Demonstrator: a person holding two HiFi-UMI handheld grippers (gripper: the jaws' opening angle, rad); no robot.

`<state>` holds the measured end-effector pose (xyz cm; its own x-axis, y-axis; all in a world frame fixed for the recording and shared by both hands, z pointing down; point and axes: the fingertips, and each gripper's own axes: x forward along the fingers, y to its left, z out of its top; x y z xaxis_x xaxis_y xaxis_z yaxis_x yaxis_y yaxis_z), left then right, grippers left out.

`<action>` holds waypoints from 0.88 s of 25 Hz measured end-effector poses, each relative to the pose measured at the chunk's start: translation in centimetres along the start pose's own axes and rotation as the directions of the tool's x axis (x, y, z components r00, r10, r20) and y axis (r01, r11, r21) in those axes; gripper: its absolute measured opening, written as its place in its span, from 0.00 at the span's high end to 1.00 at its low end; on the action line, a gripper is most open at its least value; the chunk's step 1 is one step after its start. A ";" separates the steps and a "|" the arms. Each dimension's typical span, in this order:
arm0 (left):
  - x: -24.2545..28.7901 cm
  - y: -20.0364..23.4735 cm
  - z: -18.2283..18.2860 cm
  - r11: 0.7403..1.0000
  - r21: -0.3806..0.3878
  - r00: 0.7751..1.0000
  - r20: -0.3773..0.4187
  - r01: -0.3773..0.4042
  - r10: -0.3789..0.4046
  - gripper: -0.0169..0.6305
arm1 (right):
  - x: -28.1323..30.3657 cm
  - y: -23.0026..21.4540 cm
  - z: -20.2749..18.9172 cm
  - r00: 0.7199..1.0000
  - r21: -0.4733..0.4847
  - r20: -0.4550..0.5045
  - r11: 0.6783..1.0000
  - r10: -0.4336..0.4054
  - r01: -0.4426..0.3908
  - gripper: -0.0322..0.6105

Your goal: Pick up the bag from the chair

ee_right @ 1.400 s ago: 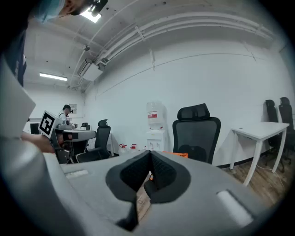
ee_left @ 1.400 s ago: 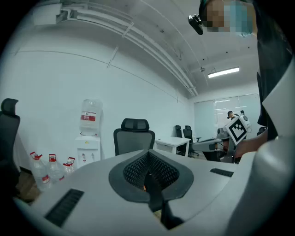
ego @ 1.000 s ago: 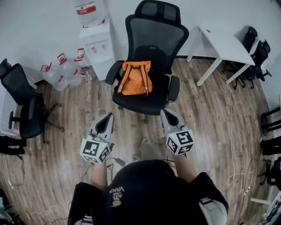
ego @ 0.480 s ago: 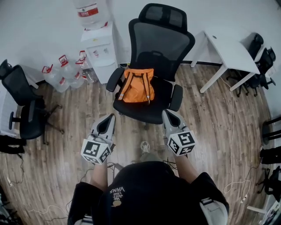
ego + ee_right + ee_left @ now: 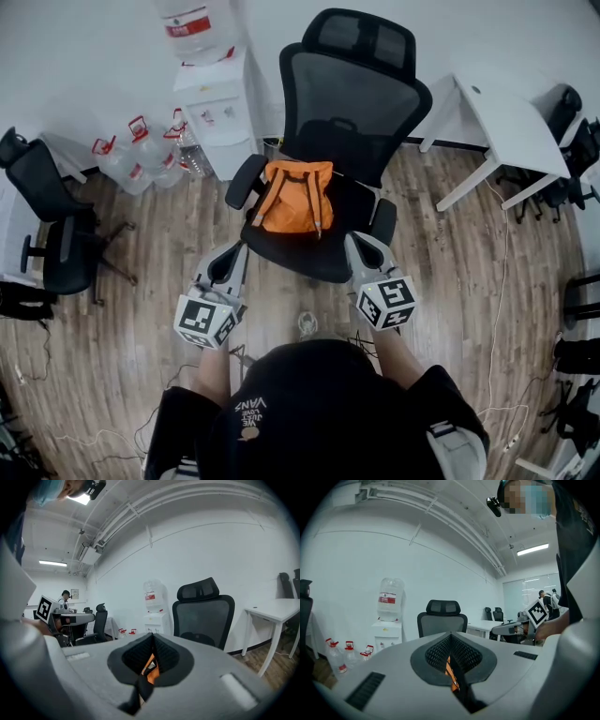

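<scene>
An orange bag [image 5: 296, 197] lies on the seat of a black mesh office chair [image 5: 354, 103], straps toward me. Both grippers hover just short of the seat's front edge, apart from the bag. My left gripper [image 5: 233, 250] is by the chair's left front corner, and my right gripper [image 5: 357, 243] is by its right armrest. Each has its jaws pressed together with nothing between them. In the left gripper view a sliver of the bag [image 5: 450, 670] shows through the jaw recess below the left gripper's [image 5: 451, 634] tips. The right gripper view shows the bag [image 5: 151, 667] under the right gripper [image 5: 153, 635] likewise.
A white water dispenser [image 5: 220, 112] and spare water bottles [image 5: 141, 155] stand left of the chair. Another black chair [image 5: 52, 220] is at far left. A white table [image 5: 511, 122] stands at the right, with a cable [image 5: 506, 281] trailing over the wooden floor.
The person has stepped toward the chair, so the chair and bag now lie closer to both grippers. Both grippers stay shut and level.
</scene>
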<state>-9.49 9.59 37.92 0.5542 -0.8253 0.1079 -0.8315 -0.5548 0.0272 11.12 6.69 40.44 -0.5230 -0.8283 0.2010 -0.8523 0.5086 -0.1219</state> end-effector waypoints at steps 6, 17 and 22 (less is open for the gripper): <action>3.3 0.1 -0.4 1.000 0.001 1.000 -0.012 -0.023 0.023 0.97 | 2.3 -2.8 0.2 0.999 0.004 -0.007 0.999 0.035 -0.035 0.95; 6.2 0.6 -0.9 0.999 -0.007 0.998 -0.035 -0.042 0.042 0.97 | 5.0 -4.5 0.0 0.997 0.004 -0.018 0.997 0.072 -0.072 0.95; 7.8 1.5 -0.8 0.999 -0.009 0.999 -0.035 -0.033 0.033 0.97 | 6.7 -4.8 0.2 0.997 0.004 -0.022 0.997 0.073 -0.073 0.95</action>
<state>-6.49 2.40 39.56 0.5252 -0.8389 0.1431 -0.8496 -0.5264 0.0328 11.70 -1.29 42.16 -0.5838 -0.7834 0.2131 -0.8118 0.5668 -0.1401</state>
